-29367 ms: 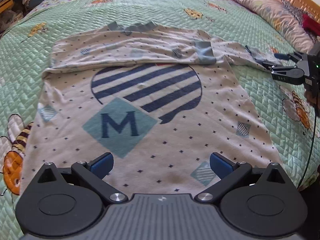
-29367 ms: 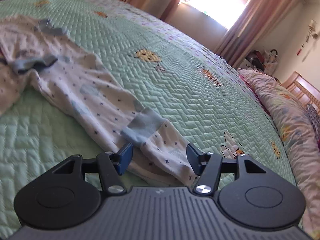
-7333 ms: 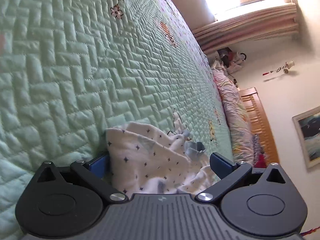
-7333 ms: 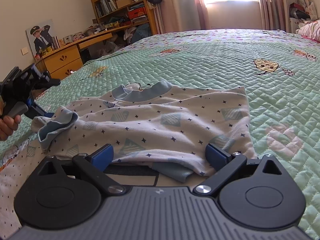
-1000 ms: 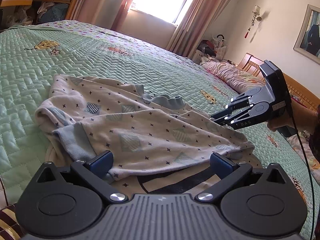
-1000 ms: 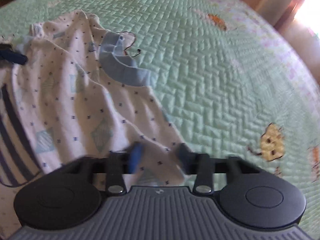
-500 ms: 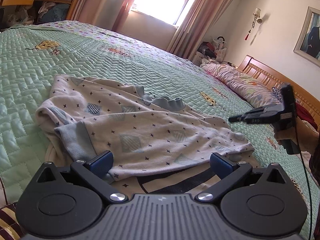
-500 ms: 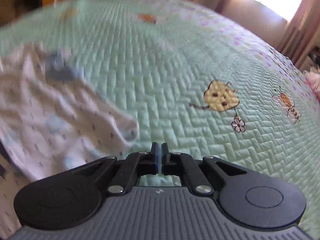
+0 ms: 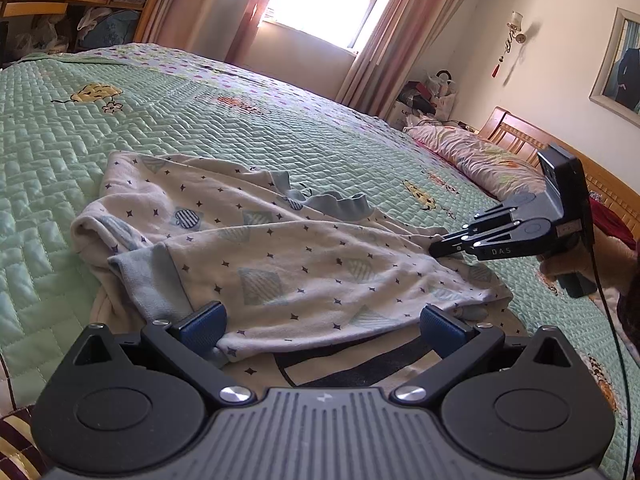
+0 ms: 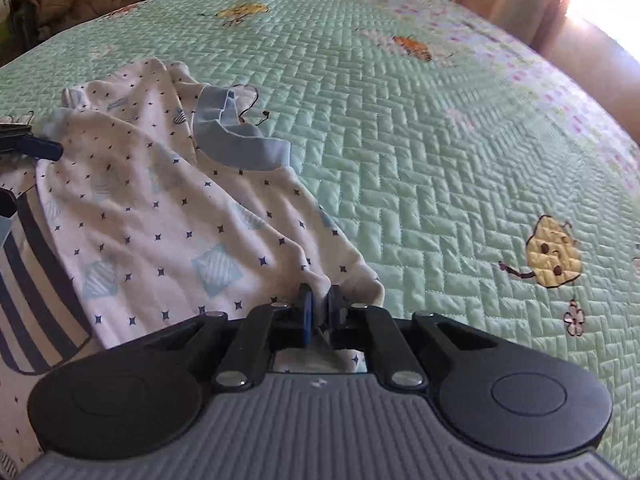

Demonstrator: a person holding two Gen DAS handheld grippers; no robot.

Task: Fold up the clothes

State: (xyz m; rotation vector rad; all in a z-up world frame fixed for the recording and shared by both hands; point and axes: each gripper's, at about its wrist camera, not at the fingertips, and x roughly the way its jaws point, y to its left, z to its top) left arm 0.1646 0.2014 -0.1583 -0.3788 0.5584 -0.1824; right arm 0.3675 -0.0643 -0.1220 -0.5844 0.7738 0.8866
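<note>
Right claw (image 10: 319,309) newly clamped on one shirt (image 9: 280,256); left claw (image 9: 322,326) apart, both on one quilt (image 10: 420,140).

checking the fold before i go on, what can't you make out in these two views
- Left wrist view: the striped print on the shirt is mostly covered by the folded-over layer.
- Right wrist view: the fabric behind the right gripper, shut on the shirt's edge, is hidden by its body.
- Right wrist view: the left gripper is cut off by the left edge.

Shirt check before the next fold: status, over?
Right gripper shut on shirt edge. Left gripper open, shirt between its fingers. Shirt rumpled, half folded on quilt. Nothing in the way.
</note>
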